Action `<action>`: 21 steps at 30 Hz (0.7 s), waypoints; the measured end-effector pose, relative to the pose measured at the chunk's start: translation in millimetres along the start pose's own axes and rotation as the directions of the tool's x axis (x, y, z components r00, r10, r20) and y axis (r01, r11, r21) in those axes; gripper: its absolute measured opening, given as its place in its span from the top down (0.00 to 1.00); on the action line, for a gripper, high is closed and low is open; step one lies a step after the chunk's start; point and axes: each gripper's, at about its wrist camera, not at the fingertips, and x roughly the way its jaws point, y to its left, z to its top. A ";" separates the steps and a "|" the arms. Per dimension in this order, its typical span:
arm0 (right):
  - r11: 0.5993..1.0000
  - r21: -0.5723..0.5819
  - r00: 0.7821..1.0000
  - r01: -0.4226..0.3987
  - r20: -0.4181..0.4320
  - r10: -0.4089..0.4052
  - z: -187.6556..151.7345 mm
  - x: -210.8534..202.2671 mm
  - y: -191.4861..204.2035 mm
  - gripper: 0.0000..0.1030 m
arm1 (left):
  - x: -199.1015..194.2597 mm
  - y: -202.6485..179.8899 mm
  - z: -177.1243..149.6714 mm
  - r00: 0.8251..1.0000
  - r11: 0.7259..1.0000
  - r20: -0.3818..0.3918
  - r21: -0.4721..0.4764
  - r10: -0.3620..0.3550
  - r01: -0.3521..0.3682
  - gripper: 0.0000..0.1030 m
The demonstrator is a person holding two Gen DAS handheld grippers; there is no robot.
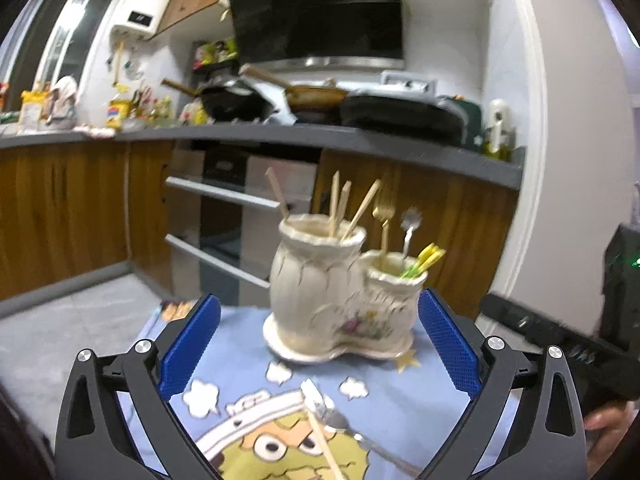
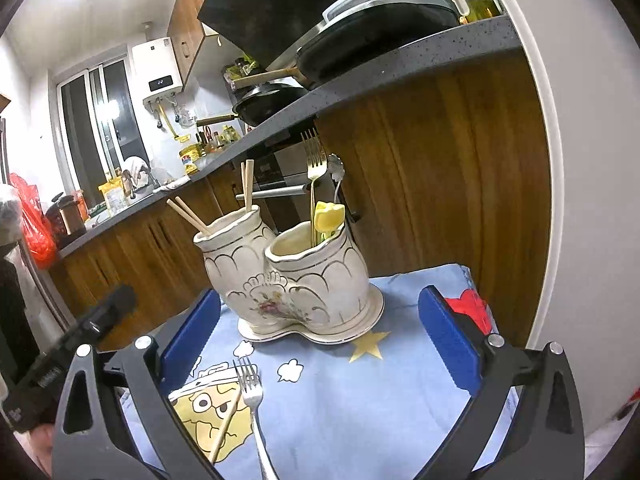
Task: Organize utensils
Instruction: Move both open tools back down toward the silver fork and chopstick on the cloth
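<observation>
We hold left gripper (image 1: 320,344) and right gripper (image 2: 320,340) wide apart, empty; silver fork (image 2: 250,396) and chopstick (image 2: 228,424) lie on cloth (image 2: 360,400) before ceramic holder (image 2: 296,280).

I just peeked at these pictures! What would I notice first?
First, the cream double vase holder in the middle of the blue cartoon cloth, with chopsticks in one pot and a gold fork in the other. Nearer, a silver fork lies on the cloth, between the open blue tongs.
</observation>
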 end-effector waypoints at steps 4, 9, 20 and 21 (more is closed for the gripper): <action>0.999 -0.022 0.999 0.038 0.010 -0.038 -1.0 4.0 2.3 0.05 | 5.2 6.6 -11.3 0.997 0.997 -0.010 0.010 0.082 -0.082 0.05; 0.995 -0.074 0.998 0.062 0.017 -0.061 -4.5 8.2 8.4 0.05 | 4.0 16.8 -13.1 0.987 0.987 0.000 -0.005 0.161 -0.161 0.05; 0.982 -0.172 0.997 0.075 0.018 -0.073 -8.9 12.0 24.7 0.05 | 1.5 31.5 -16.8 0.986 0.987 -0.045 -0.009 0.162 -0.162 0.05; 0.982 -0.176 0.997 0.072 0.015 -0.071 -8.5 12.7 25.5 0.05 | 0.8 31.9 -16.4 0.986 0.987 -0.047 -0.002 0.159 -0.159 0.05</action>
